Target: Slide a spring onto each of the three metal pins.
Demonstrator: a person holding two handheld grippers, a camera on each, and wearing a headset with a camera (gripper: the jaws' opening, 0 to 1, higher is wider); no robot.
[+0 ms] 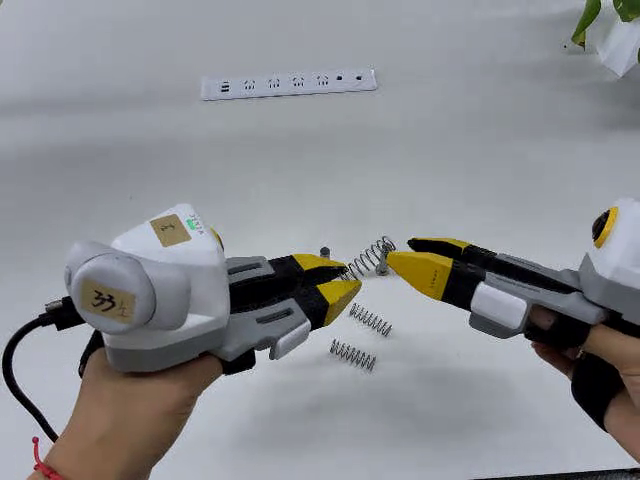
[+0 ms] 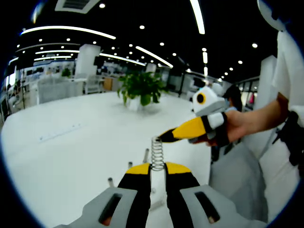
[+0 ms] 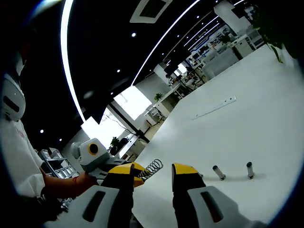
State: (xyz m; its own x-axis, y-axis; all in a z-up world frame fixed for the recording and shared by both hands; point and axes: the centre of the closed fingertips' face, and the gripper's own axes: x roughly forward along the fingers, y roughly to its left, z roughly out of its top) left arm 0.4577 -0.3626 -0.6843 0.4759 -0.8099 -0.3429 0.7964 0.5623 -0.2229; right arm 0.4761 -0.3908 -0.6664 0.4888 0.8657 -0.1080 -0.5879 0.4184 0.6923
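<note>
Now, left hand-held gripper (image 2: 158, 167): I clamp spring (image 2: 157, 149), free end ahead for threading.
Right hand-held gripper (image 3: 155, 170): parted, empty.

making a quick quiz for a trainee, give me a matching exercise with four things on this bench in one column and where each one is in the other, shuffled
Things
1. raised spring
2. nearest loose spring
3. power strip
4. plant

Places
a. far right, at the top corner of the head view
b. lying flat on the table, below the gripper tips
c. clamped in the left gripper
d. flat at the far side of the table, near the middle

Pairs: 1-c, 2-b, 3-d, 4-a
</note>
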